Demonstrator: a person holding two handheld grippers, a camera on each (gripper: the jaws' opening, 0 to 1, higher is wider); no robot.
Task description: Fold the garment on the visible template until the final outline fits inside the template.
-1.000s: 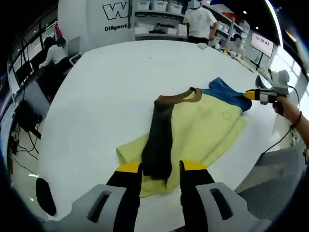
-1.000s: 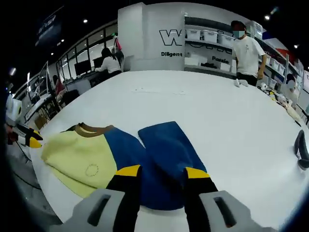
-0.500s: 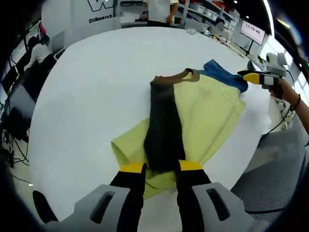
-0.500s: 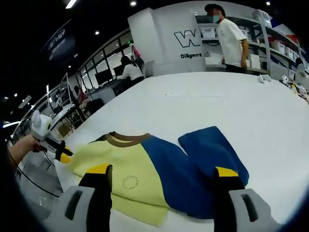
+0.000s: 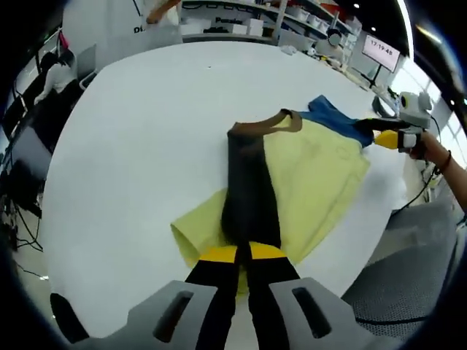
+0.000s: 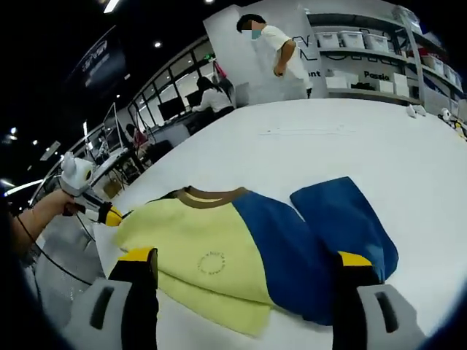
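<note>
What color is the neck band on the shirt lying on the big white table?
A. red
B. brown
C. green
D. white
B. In the right gripper view the collar at the top of the yellow and blue shirt is brown, and it looks brown in the left gripper view too.
</note>
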